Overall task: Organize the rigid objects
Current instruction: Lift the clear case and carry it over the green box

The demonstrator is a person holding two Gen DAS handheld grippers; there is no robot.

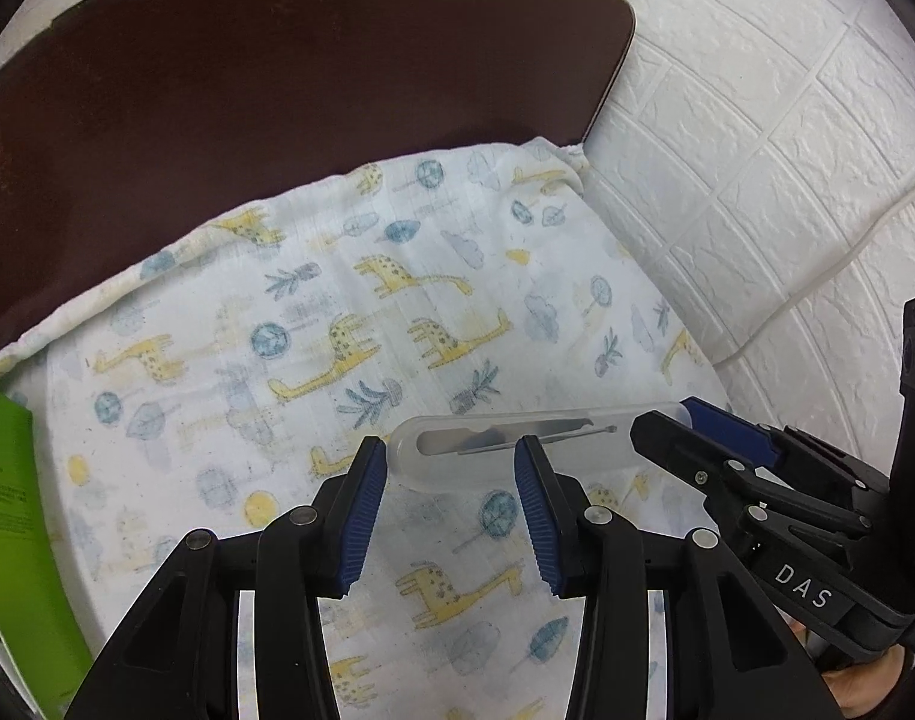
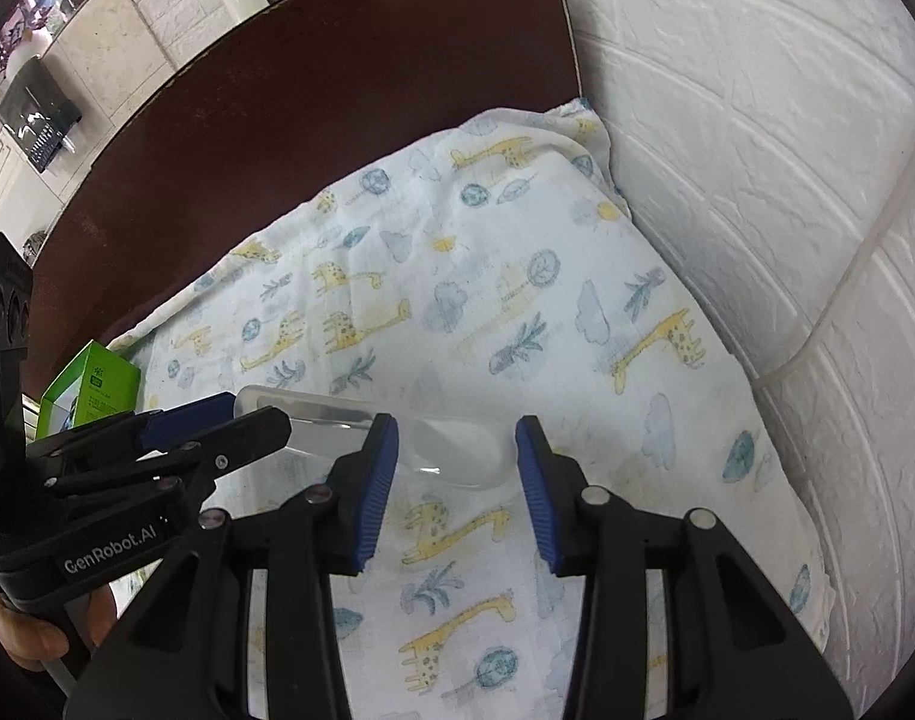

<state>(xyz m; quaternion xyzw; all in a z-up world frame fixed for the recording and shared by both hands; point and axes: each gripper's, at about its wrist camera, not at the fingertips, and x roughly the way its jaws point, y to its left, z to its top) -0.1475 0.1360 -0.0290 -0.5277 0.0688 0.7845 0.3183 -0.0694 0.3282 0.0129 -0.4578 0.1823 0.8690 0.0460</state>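
From my left gripper I see its jaws standing about half apart, the ribbed blue pads parallel, with giraffe-print cloth showing in the gap lower down. The clear plastic case, with metal tools inside, lies crosswise at 12 o'clock of the fingertips, running from 9 to 3. Its rounded left end sits just beside the left pad's tip, and its body passes behind the right finger. I cannot tell whether either pad presses on it.

My right gripper is parted to a similar medium width. The case's other rounded end fills most of the gap at its fingertips, again at 12 o'clock, and the rest runs off toward 9 behind the left finger. Contact there is also unclear to me.

Each gripper reaches into the other's view from the side, one finger in front of the case's end and one behind.

The cloth covers part of a dark brown table beside a white brick-pattern wall. A green box stands at 9 o'clock.
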